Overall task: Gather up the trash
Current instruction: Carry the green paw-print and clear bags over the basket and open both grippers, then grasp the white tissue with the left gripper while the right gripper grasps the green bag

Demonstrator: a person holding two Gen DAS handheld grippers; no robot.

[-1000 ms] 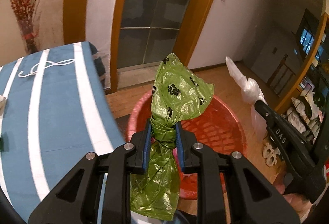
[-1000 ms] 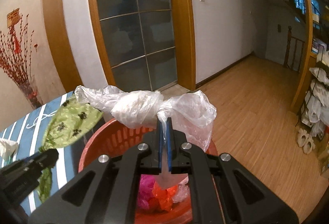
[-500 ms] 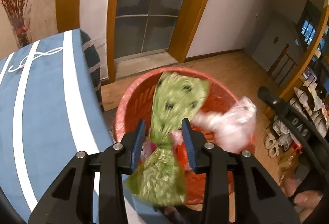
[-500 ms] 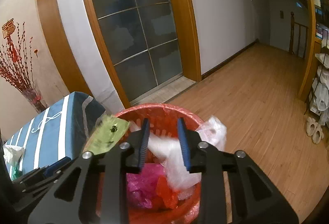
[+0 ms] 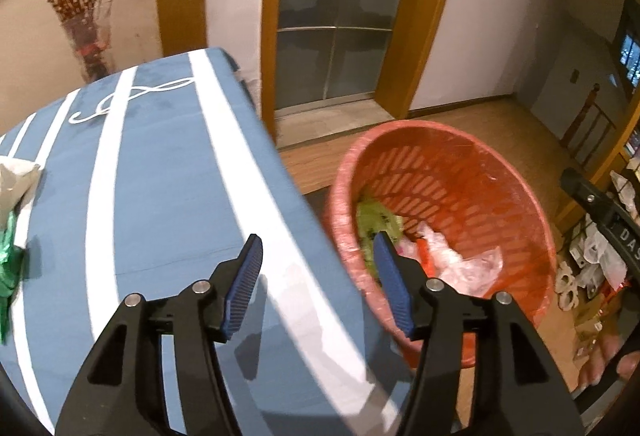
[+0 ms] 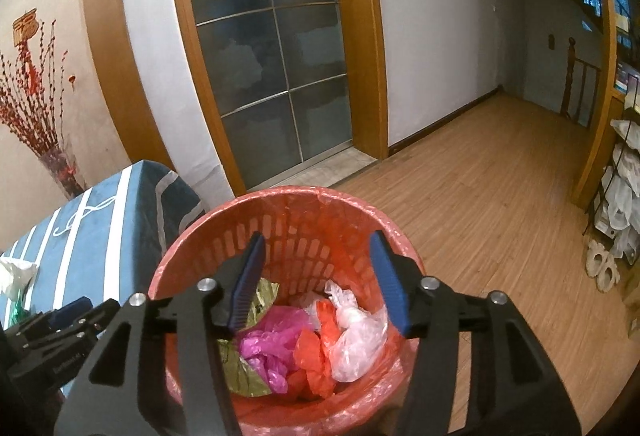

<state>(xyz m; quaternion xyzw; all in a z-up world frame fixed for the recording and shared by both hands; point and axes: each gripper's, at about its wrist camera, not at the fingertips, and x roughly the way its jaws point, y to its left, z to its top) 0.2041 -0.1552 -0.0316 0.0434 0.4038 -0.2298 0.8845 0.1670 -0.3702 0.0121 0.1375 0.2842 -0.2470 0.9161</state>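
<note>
A red slotted basket stands on the floor beside the blue striped table. In it lie the green paw-print bag, a pink bag, a red bag and the clear bag. My right gripper hangs over the basket, jaws opening, nothing between them. My left gripper is over the table's right edge, jaws opening and empty; the basket is to its right. On the table's far left lie a crumpled white piece and a green piece.
A vase of red branches stands behind the table by the wall. A glass door is beyond the basket. Wooden floor stretches to the right, with a rack of bags and slippers at the right edge.
Both grippers opened and let go of their bags; the green and clear bags dropped into the basket. The left gripper swung left and down, over the table edge.
</note>
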